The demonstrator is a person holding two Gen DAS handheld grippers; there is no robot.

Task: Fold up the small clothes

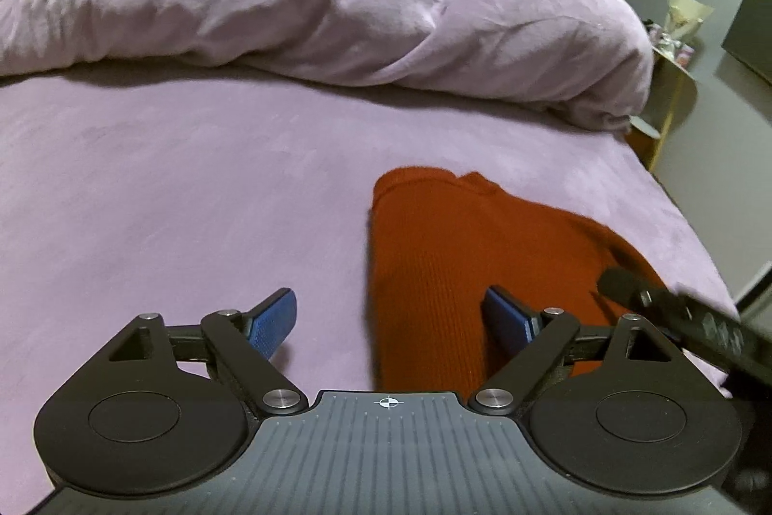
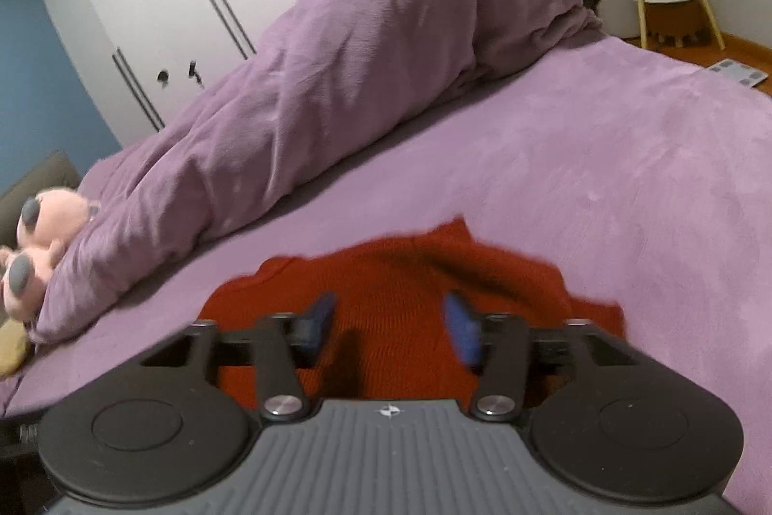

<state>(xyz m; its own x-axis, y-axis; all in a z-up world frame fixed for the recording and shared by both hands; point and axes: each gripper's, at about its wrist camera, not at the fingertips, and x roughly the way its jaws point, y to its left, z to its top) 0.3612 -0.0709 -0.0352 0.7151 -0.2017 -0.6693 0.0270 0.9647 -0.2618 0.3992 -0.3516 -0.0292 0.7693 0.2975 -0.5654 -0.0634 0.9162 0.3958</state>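
— Where is the garment lying from your fingers?

— The red knit garment (image 1: pixel 463 254) is on the purple bed sheet (image 1: pixel 169 187), and from my left gripper (image 1: pixel 390 317) it sits off to the right. Its left fold edge runs straight away from me, between my two blue pads; my right pad (image 1: pixel 506 317) hangs over the cloth, my left pad (image 1: pixel 275 312) over bare sheet.

— And the long axis?

— In the left wrist view it runs away from me, towards the heaped purple duvet (image 1: pixel 337 8), with the rounded far end nearest the duvet. It looks already folded once, lengthwise, I think.

— Are you holding anything?

— No. My left fingers are spread wide with nothing between them. My right gripper (image 2: pixel 391 322) is also parted wide and empty, though that view is blurred.

— Which hand is nearer?

— The right, I judge. In its own view the red cloth fills the space under and between both pads, so it is squarely over the garment. A black part of it (image 1: pixel 675 312) crosses the right edge of my left view, just beside the cloth.

— So what does the next move turn on?

— I would say taking the near end and carrying it along that axis towards the far end. My left must shift right to reach the cloth.
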